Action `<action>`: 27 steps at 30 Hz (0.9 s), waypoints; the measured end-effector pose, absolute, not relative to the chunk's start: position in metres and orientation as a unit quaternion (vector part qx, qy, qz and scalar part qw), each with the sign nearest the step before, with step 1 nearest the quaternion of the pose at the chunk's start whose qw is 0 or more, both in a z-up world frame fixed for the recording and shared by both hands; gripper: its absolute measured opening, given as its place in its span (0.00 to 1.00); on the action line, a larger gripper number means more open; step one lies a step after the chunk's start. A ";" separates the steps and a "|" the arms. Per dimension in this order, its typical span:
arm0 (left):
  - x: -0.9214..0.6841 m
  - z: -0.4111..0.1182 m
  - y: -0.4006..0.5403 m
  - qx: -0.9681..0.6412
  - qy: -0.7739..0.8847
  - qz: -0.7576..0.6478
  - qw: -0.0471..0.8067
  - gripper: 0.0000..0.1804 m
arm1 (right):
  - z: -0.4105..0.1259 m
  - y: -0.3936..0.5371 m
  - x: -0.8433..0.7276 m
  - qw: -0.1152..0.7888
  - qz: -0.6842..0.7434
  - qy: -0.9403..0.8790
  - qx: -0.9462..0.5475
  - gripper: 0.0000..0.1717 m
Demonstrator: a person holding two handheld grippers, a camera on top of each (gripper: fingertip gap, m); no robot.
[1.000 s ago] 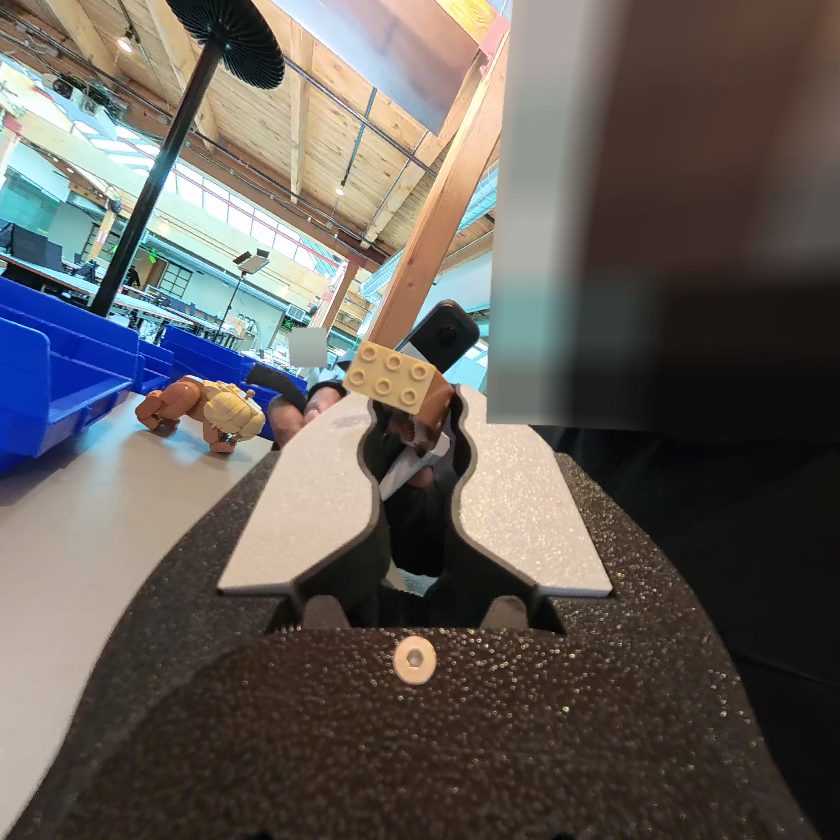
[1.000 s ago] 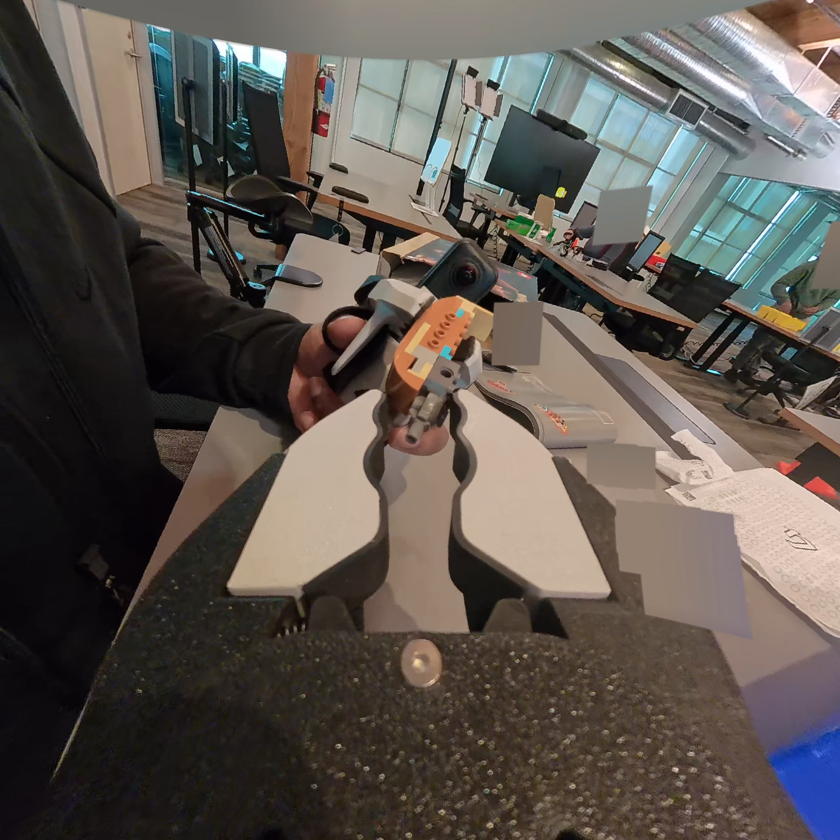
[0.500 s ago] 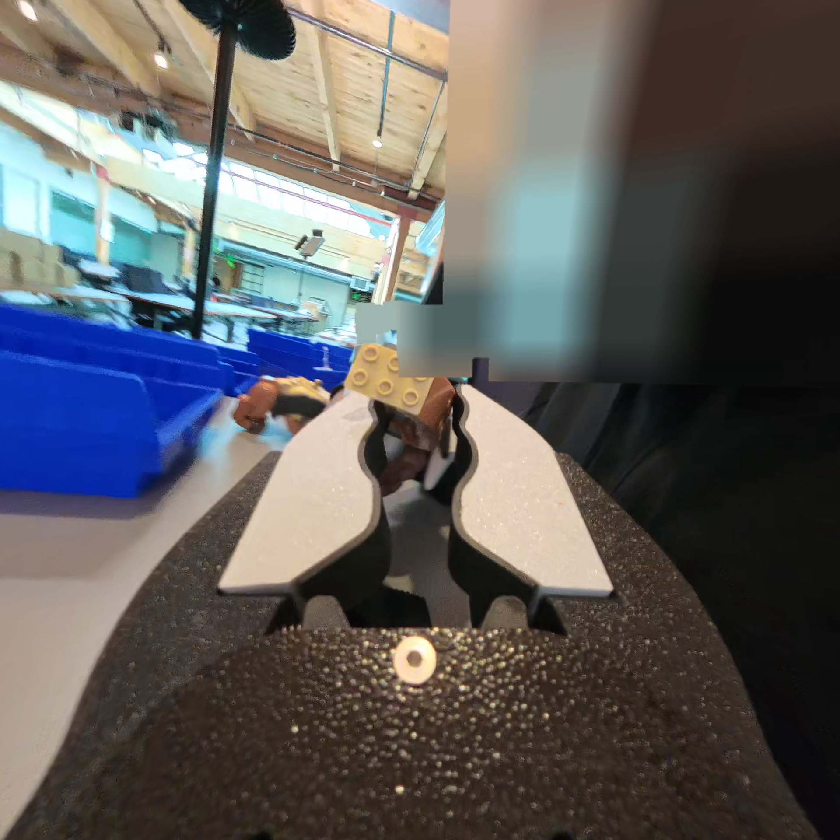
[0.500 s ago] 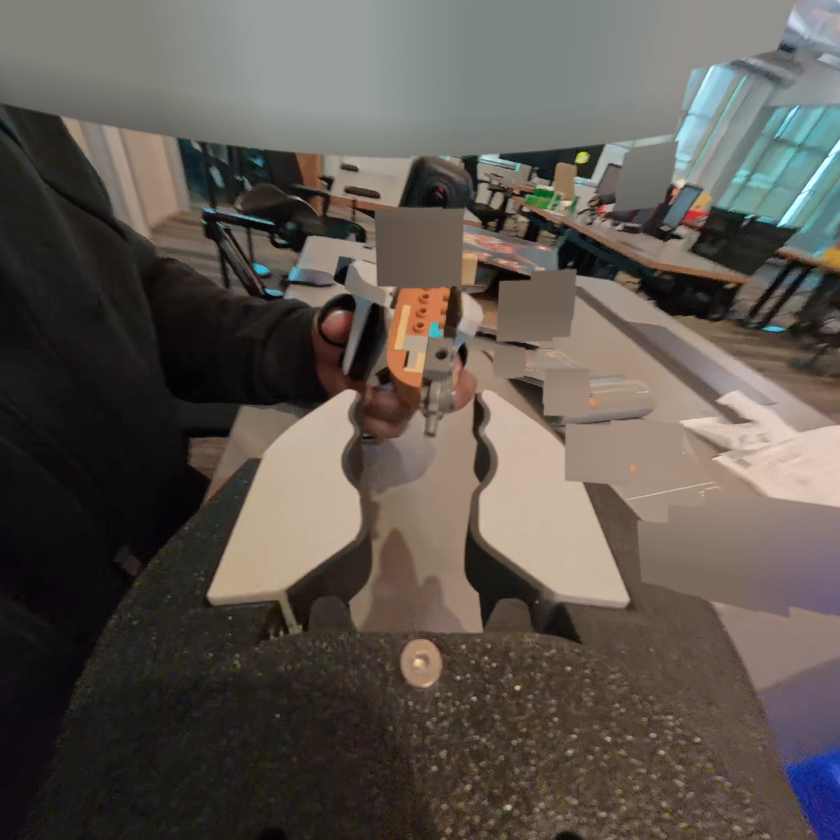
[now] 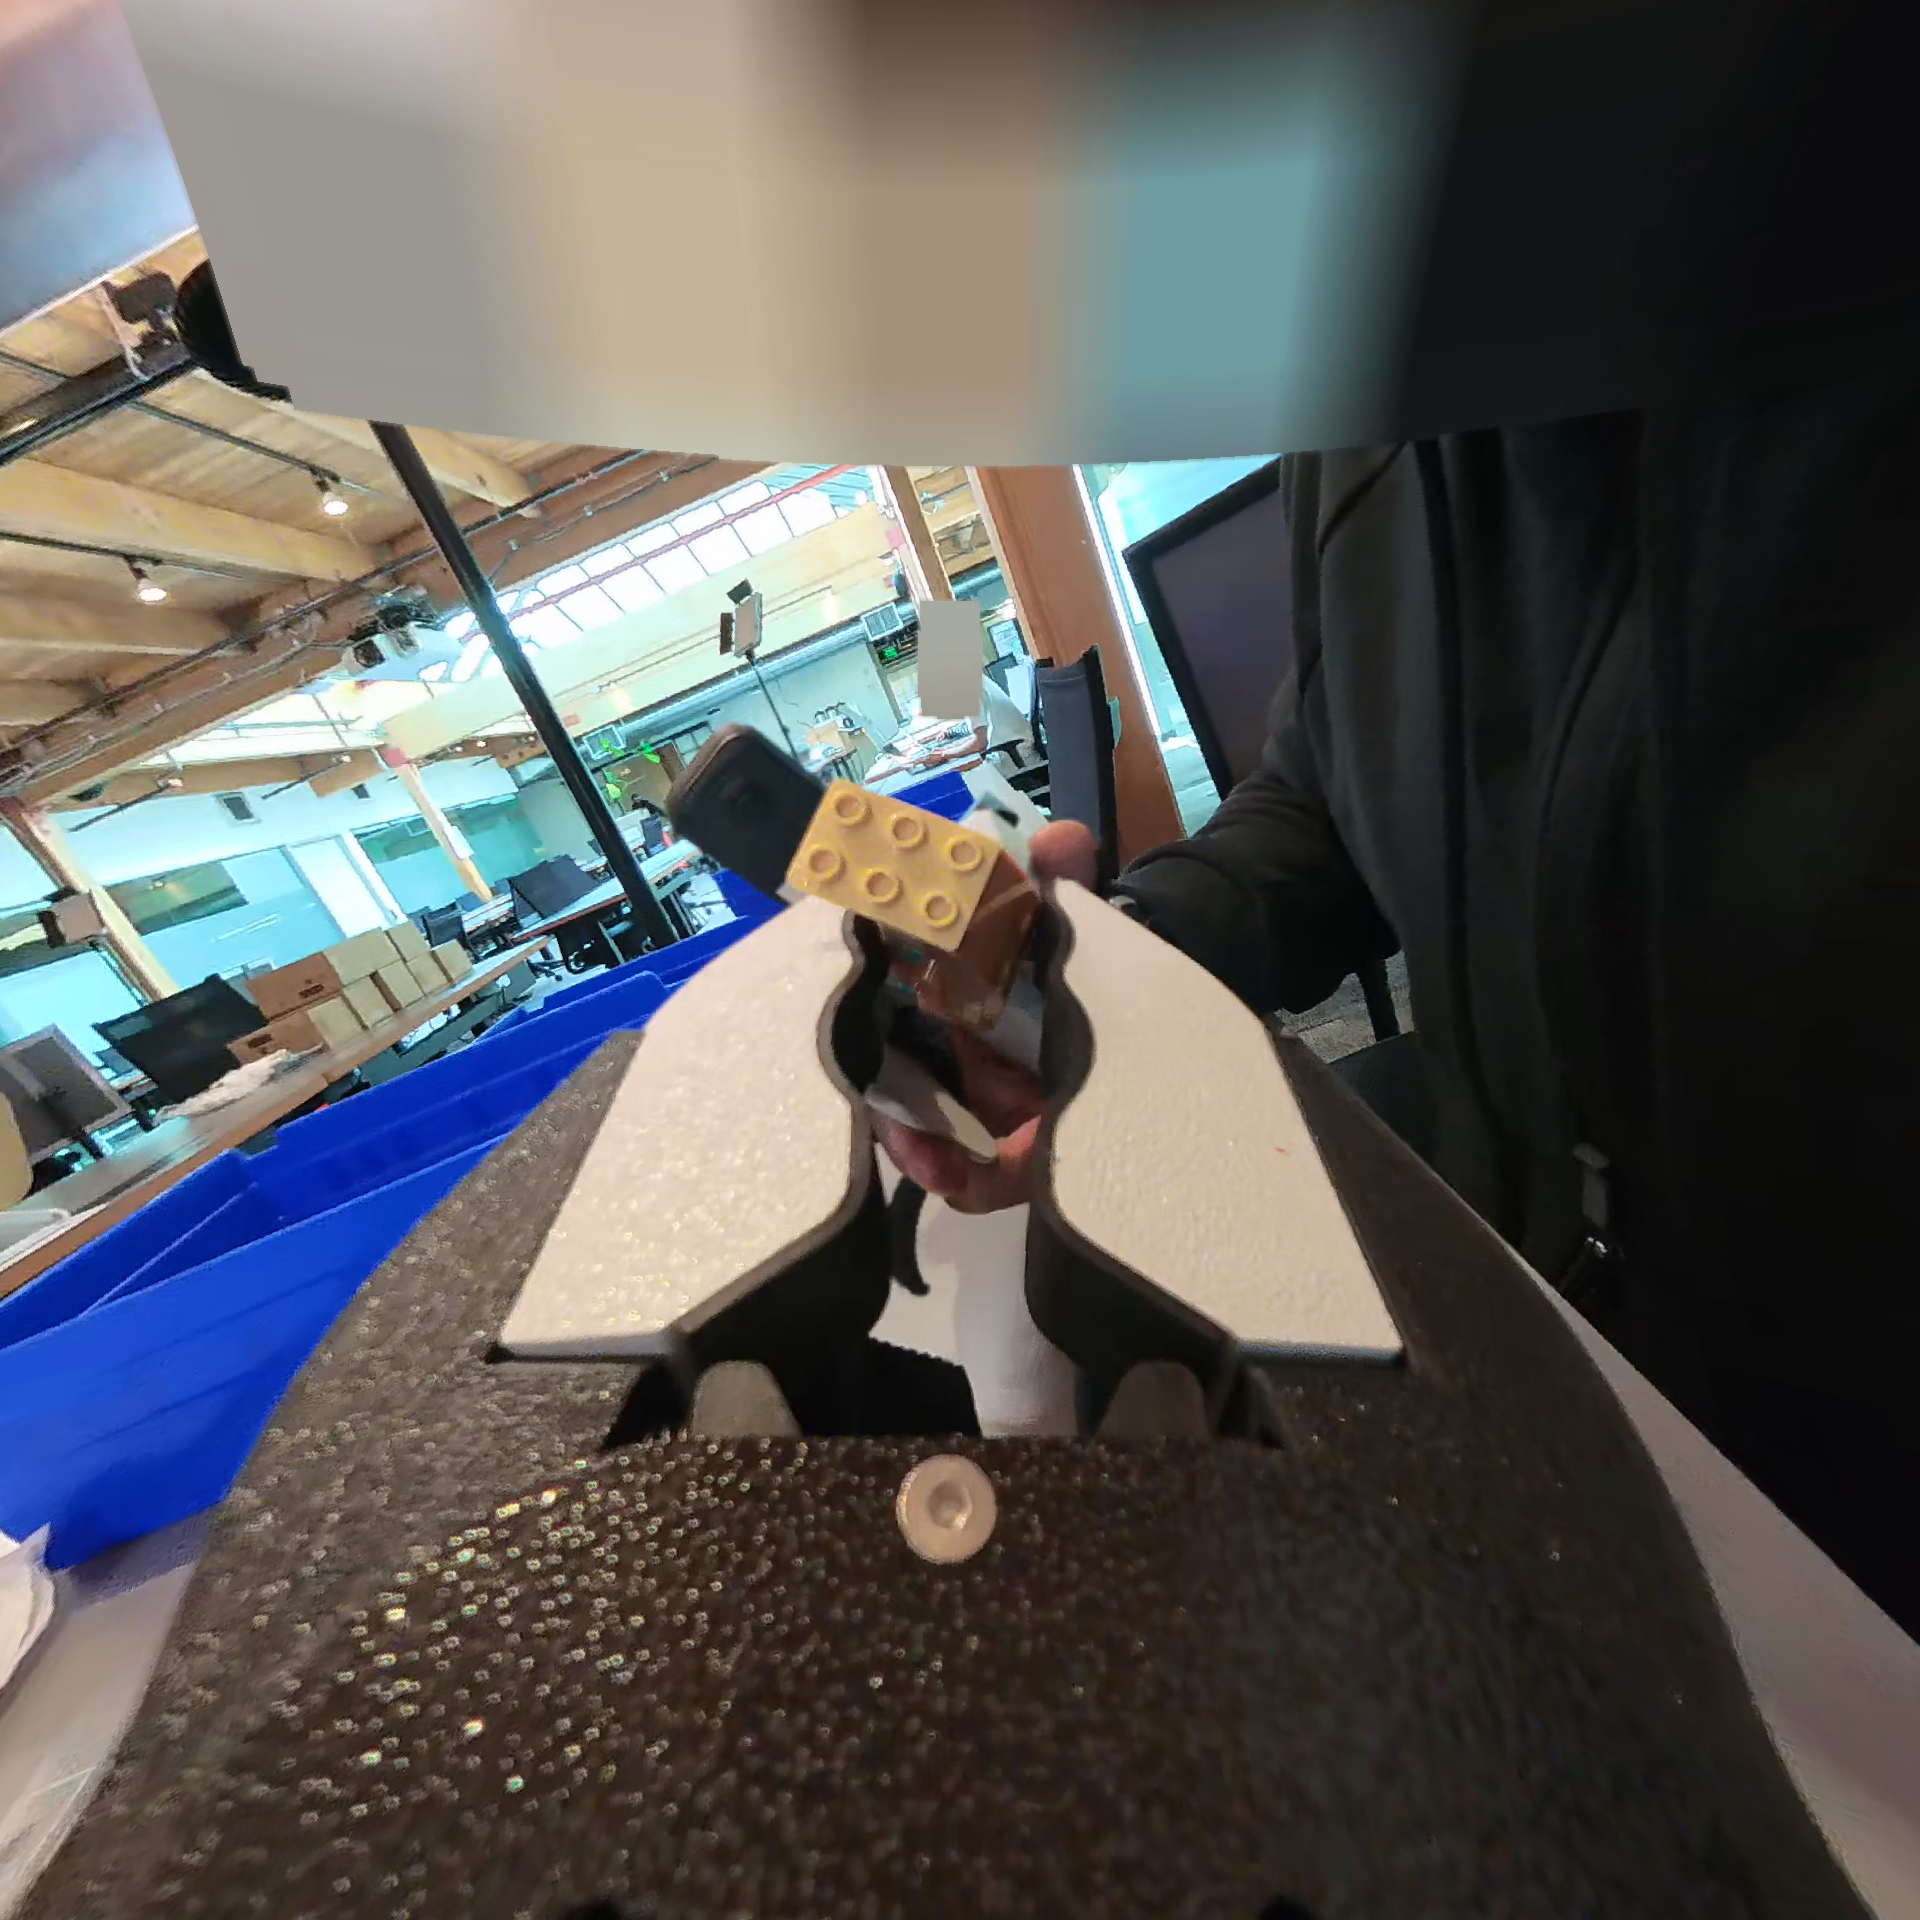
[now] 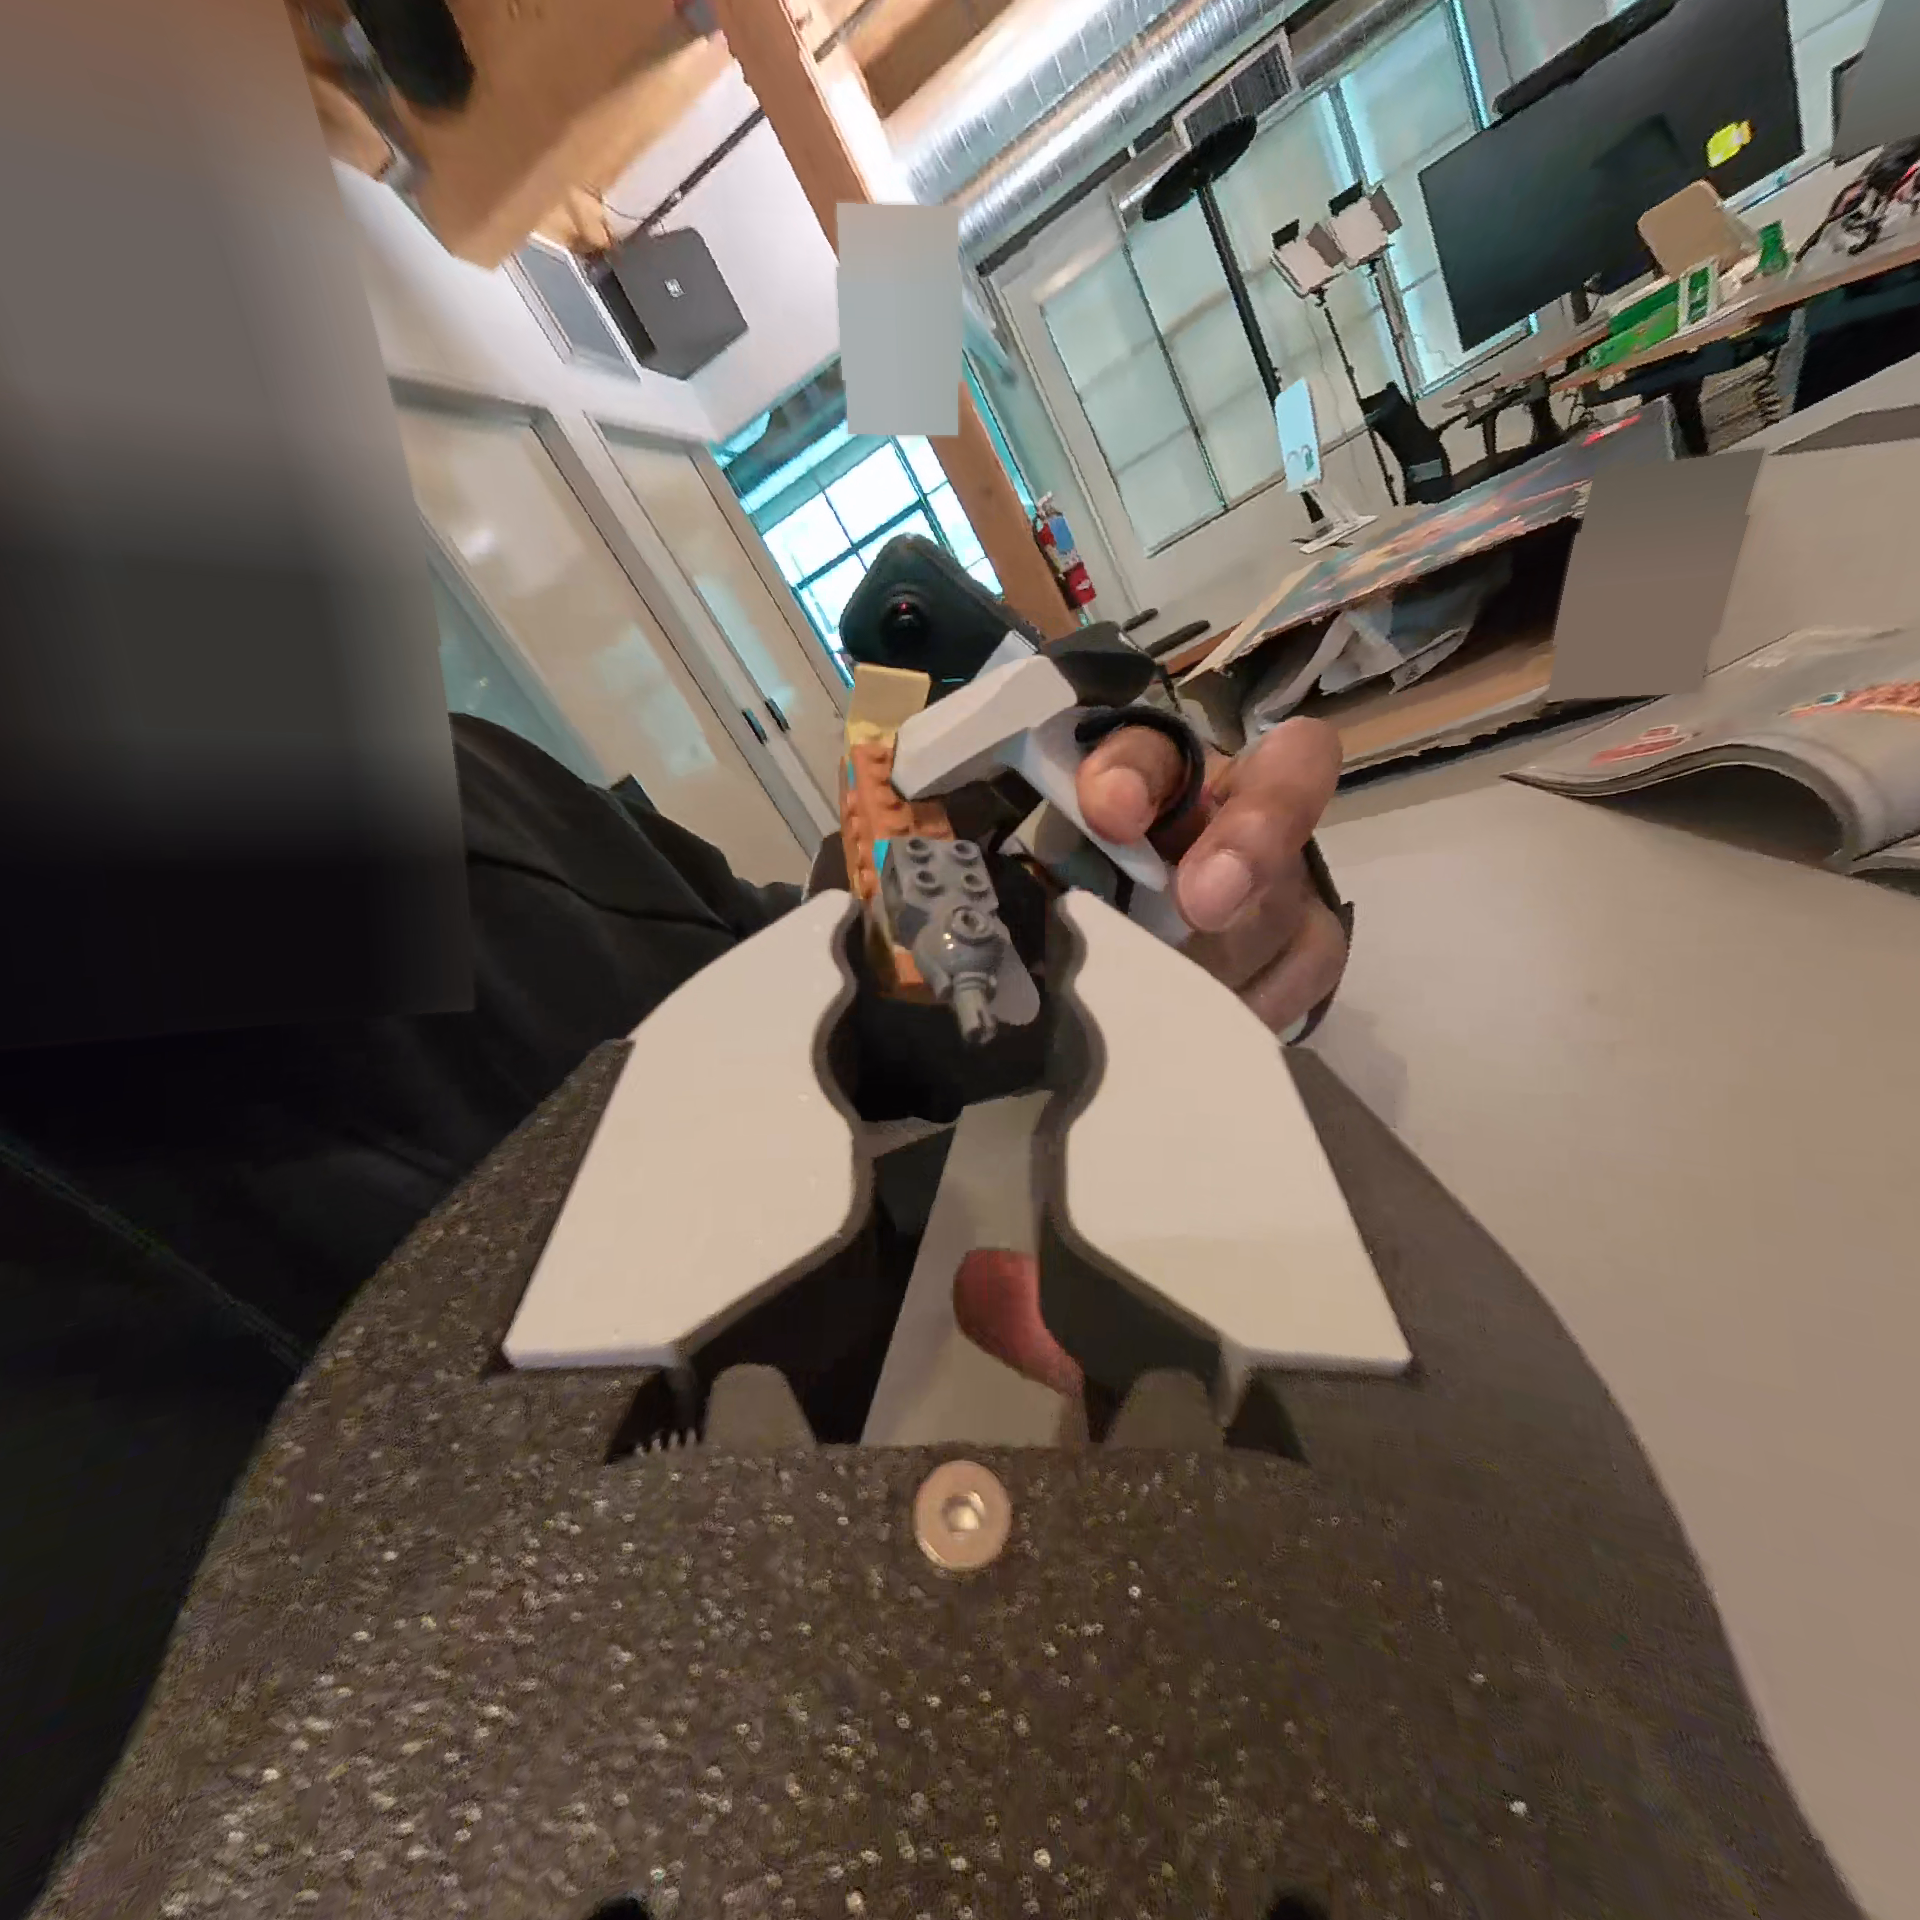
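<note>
My left gripper [image 5: 951, 925] is shut on a small brick assembly [image 5: 894, 878] with a tan studded plate on top and a brown body, held up in the air. In the right wrist view the same assembly [image 6: 935, 873] shows a grey studded part with a grey pin, and the left gripper's grey fingers [image 6: 977, 727] clamp it. My right gripper [image 6: 956, 914] is open around the assembly's grey end. Its left pad is at the brown edge and a dark gap shows at the right pad. The right gripper's black camera body [image 5: 738, 800] shows behind the plate.
Blue bins [image 5: 312, 1195] stand along the left of the grey table [image 6: 1558, 1091]. An open booklet [image 6: 1714, 769] and a flattened cardboard box [image 6: 1403, 644] lie at the far right. A person's dark sleeve [image 5: 1299, 883] and a hand [image 6: 1247, 831] are close by. The tips of both grippers are at nearly the same place.
My right gripper let go of the assembly's grey end, backed off, then came back around it with narrower jaws. My left gripper kept its hold and lifted and turned the assembly.
</note>
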State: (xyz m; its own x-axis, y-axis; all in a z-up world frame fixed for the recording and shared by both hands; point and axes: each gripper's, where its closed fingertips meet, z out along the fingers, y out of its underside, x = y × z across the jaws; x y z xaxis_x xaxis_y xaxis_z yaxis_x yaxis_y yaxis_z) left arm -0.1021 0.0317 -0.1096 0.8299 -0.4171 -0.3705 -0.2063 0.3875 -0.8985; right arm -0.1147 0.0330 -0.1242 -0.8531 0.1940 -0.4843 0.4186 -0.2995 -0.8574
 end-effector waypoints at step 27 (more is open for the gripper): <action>-0.121 -0.153 0.051 -0.681 0.212 -0.028 0.700 0.12 | -0.129 0.043 -0.116 -0.273 -0.660 0.688 0.128 0.11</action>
